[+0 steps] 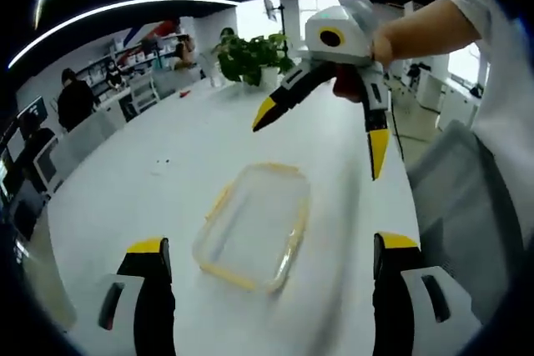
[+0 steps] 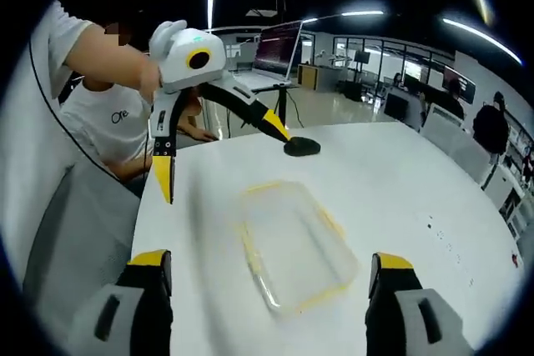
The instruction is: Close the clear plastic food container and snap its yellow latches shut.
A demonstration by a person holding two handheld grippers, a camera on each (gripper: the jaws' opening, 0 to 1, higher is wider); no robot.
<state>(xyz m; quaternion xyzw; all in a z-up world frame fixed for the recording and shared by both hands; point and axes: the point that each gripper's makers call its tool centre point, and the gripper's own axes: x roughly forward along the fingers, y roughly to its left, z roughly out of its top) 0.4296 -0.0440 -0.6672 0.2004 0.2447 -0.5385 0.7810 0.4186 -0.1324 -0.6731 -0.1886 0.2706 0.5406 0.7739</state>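
Both your grippers, left gripper [image 2: 219,152] and right gripper [image 1: 321,139], hover wide open, holding nothing. The clear container [image 1: 254,224] looks light, stiff and slippery; press down at its yellow latches [image 1: 219,202].

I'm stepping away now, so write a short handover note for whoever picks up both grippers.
Left gripper: open, holding nothing, raised above the table.
Right gripper: open, holding nothing, also raised.
The clear container with yellow latches lies on the table between the two grippers, untouched.
Done: lid appears to be on, though blur leaves this unsure.
Left: check the lid, then snap the latches shut.
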